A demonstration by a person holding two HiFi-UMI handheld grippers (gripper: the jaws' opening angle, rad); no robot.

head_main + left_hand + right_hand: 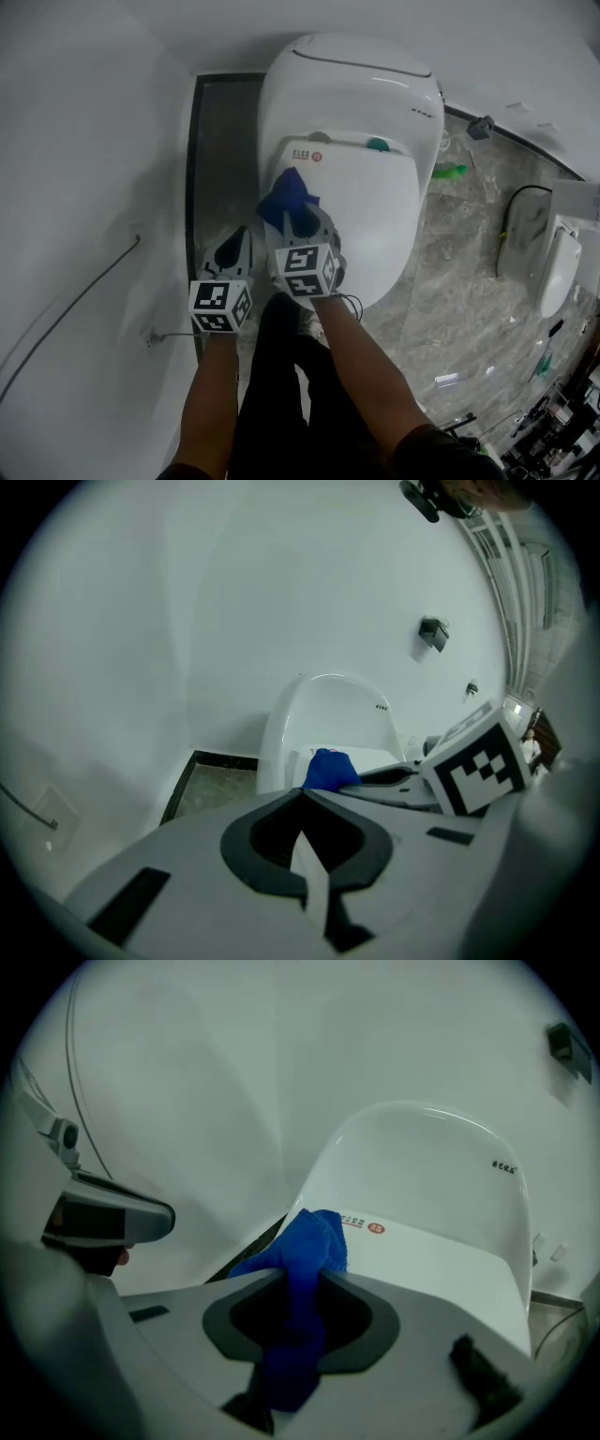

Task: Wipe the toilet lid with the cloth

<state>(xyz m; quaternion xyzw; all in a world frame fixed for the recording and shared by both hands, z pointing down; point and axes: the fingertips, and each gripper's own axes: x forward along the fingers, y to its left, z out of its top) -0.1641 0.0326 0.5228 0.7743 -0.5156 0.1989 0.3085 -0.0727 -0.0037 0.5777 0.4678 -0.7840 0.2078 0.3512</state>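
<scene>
Your right tongs (296,217) pinch the cloth (287,194), bunched end forward to wipe the lid (370,214) at its left edge | your left tongs (237,239) pressed together, empty, held aside.

Grey marble floor (450,309), white wall (84,141)

Glossy white toilet lid (361,202), soft blue cloth (289,197)

all three views toward toilet lid (375,220)
</scene>
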